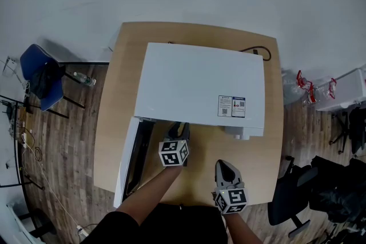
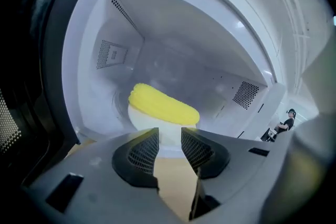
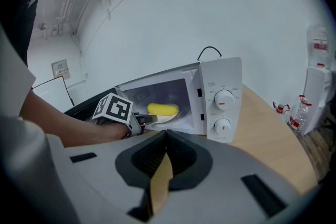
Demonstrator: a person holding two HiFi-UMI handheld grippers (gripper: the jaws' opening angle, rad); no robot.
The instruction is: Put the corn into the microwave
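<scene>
**Yellow corn lies inside the microwave**

The left gripper (image 2: 169,131) sits right at the mouth of the microwave (image 2: 157,23). Its jaws are wide apart and nothing is between them. It has hold of nothing. It points a little down into the box, which is the way you reach in to set food down.

Just past its tips, inside the microwave, is the corn (image 2: 163,105). It lies on its side on a white plate (image 2: 137,115), so it should not roll around. The corn looks like it is where it belongs.

The right gripper (image 3: 167,134) waits further out from the microwave, in front of the side with the knobs (image 3: 224,98). Its jaws are pressed together at the tips and it is empty too. It keeps out of the way of the other hand.

The microwave door (image 1: 127,160) hangs open on the left side, over the wooden table (image 1: 114,123). I think closing that door is the job left to do.
</scene>
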